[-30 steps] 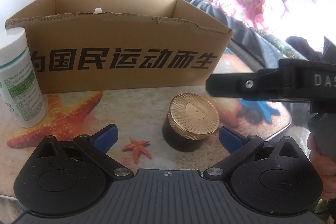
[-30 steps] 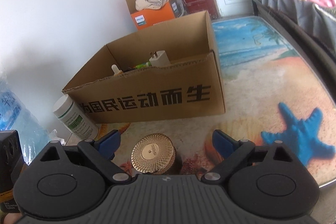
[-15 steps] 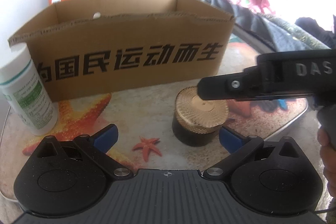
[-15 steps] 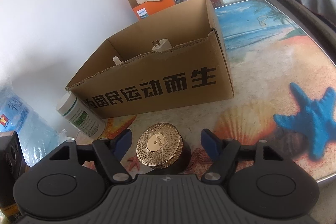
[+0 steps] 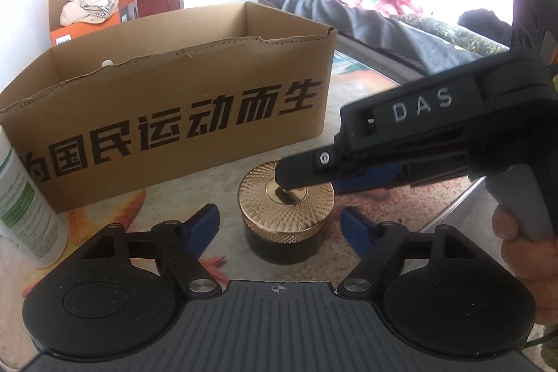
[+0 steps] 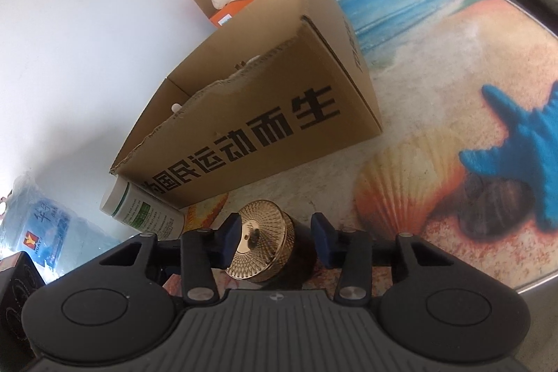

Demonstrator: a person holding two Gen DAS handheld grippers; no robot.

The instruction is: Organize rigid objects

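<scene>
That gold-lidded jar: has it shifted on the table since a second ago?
Cannot tell. The jar looks nearer the box in the left view, but that camera itself moved.

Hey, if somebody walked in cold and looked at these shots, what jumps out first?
The gold-lidded jar sits on the beach-print table, with both grippers closing around it: the left gripper from the near side, the right gripper straddling its lid. Just behind stands the open cardboard box with bold black characters.
</scene>
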